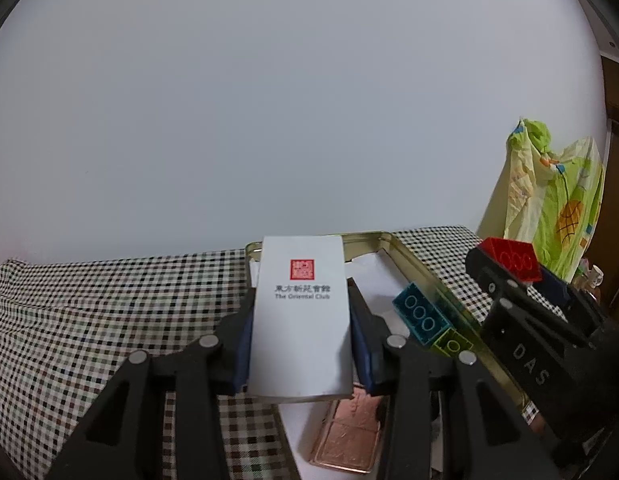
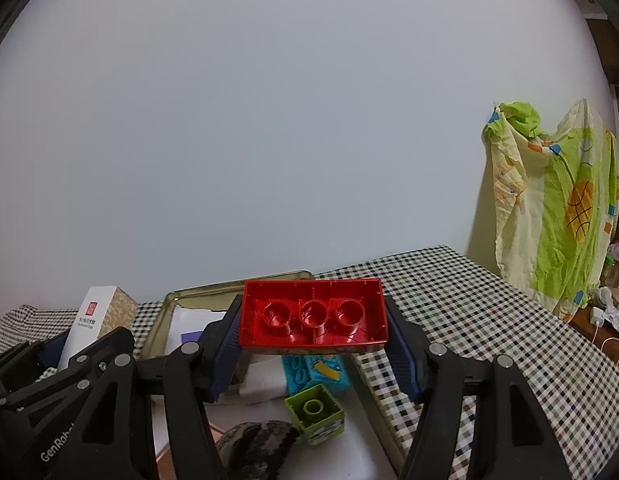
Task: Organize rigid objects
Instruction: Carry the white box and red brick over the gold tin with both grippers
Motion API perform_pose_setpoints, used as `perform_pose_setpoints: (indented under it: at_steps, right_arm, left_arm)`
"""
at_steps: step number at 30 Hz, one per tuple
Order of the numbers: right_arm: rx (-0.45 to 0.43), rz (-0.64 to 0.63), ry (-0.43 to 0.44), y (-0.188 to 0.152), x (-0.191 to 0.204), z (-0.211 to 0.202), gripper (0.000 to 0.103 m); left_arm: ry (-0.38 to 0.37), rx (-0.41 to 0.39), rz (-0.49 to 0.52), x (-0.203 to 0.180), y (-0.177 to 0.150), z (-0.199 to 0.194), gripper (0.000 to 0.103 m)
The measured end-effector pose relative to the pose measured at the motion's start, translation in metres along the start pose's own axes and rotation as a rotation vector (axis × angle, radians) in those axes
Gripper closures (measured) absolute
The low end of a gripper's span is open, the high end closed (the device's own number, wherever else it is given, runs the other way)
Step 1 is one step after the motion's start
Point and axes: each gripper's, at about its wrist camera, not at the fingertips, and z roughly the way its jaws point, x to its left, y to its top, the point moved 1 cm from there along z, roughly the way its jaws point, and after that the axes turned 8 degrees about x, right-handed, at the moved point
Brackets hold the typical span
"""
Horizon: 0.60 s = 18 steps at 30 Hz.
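My left gripper (image 1: pixel 303 308) is shut on a white box (image 1: pixel 303 312) with a red seal and holds it above a metal tin tray (image 1: pixel 419 268). My right gripper (image 2: pixel 313 320) is shut on a red brick (image 2: pixel 314 316), underside toward the camera, held above the tray (image 2: pixel 181 300). In the tray lie a teal brick (image 1: pixel 421 312), a green brick (image 1: pixel 451 344) and a copper-coloured flat case (image 1: pixel 349 436). The right gripper with the red brick (image 1: pixel 509 258) shows at the right of the left wrist view. The white box (image 2: pixel 89 324) shows at the left of the right wrist view.
The tray rests on a checked cloth (image 1: pixel 89 320) against a plain white wall. A green and yellow patterned fabric (image 2: pixel 557 208) hangs at the right. A dark round object (image 2: pixel 257 452) lies in the tray near the green brick (image 2: pixel 315 412) and teal brick (image 2: pixel 309 372).
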Motion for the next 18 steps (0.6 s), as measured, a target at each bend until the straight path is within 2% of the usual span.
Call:
perform_pose_setpoints:
  at_steps: [8,18]
  right_arm:
    - [0.046,0.008,-0.021,0.000,-0.009,0.017,0.037]
    - [0.078,0.024,-0.011,0.000,-0.009,0.023,0.037]
  left_arm:
    - [0.030,0.051,0.001,0.004,0.004,0.014,0.062]
    - [0.025,0.083,0.013,0.002,0.002,0.021,0.062]
